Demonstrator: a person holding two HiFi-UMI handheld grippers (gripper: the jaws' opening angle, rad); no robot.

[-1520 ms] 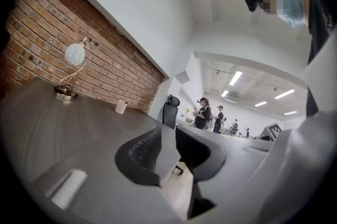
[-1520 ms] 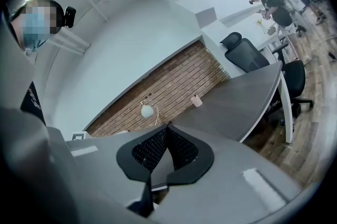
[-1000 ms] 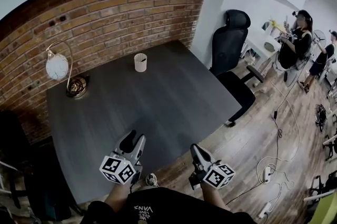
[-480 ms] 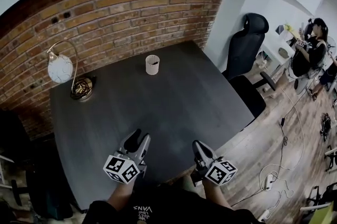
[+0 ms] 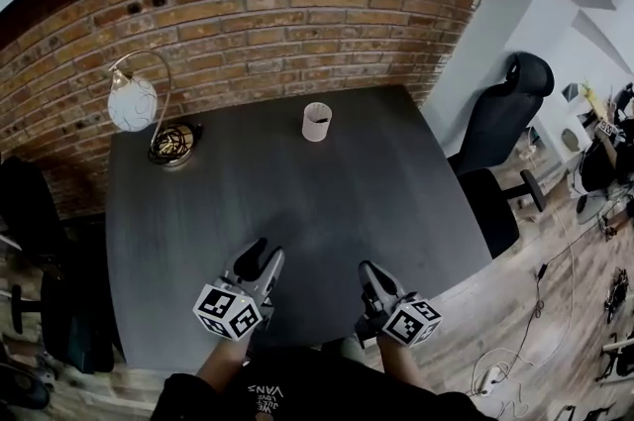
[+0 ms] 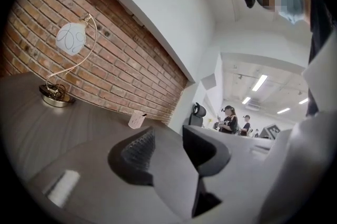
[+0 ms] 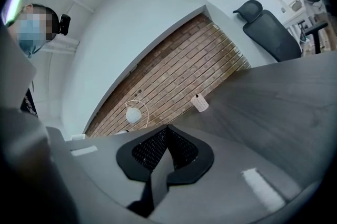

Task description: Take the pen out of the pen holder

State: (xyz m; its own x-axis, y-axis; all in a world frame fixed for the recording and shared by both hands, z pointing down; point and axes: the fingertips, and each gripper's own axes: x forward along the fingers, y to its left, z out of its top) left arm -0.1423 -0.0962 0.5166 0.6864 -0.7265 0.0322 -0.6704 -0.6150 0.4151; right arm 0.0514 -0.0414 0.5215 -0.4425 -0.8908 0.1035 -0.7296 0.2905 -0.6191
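A white pen holder stands at the far side of the dark grey table, near the brick wall. It shows small in the left gripper view and in the right gripper view, where a dark pen tip sticks up from its rim. My left gripper hovers over the table's near edge, far short of the holder, jaws apart and empty. To its right my right gripper is also at the near edge, its jaws closed together on nothing.
A lamp with a white globe and a brass base stands at the table's far left corner. A black office chair sits to the right of the table. Cables lie on the wooden floor.
The head view has swung so the table and pen holder sit more centrally in the frame. Both grippers stay at the near edge in much the same pose.
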